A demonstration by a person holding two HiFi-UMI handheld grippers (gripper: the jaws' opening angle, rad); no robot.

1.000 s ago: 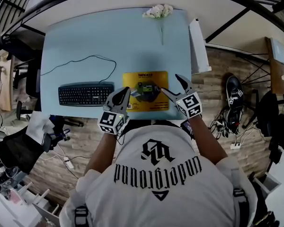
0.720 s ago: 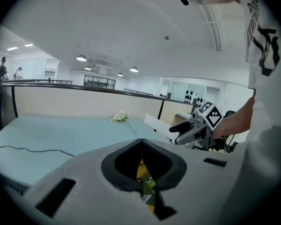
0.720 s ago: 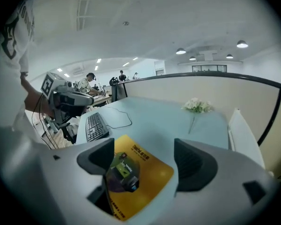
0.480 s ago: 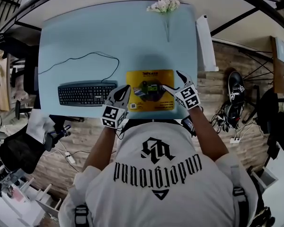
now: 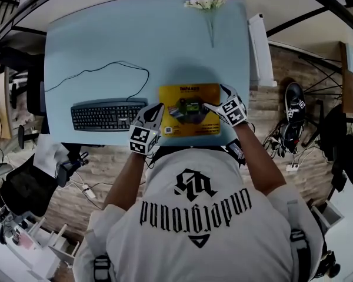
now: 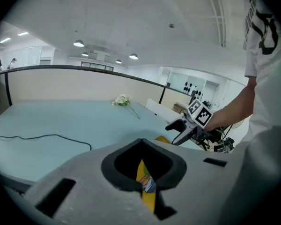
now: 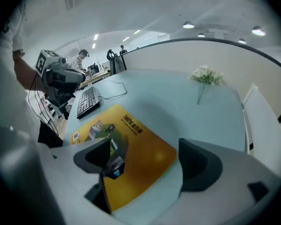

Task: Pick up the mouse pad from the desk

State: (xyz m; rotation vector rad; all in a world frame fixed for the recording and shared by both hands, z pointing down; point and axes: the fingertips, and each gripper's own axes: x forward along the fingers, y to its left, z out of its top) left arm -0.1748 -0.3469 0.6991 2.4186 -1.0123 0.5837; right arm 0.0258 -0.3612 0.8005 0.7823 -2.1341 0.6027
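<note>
Two grippers flank the yellow mouse pad (image 5: 190, 111), flat at the desk's (image 5: 106, 40) 6 o'clock edge: left gripper (image 5: 156, 109) jaws together, empty; right gripper (image 5: 213, 97) jaws wide, just been opening, astride its 3 o'clock edge, so I'd wedge one under there, then pinch.

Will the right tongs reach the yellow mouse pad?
Probably yes: the right tongs, just opening wider, hang over the mouse pad, its edge between them; nothing blocks the way.

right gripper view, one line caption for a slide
Right gripper, jaws just opening wider, poised over the yellow mouse pad on the desk, nothing gripped.
</note>
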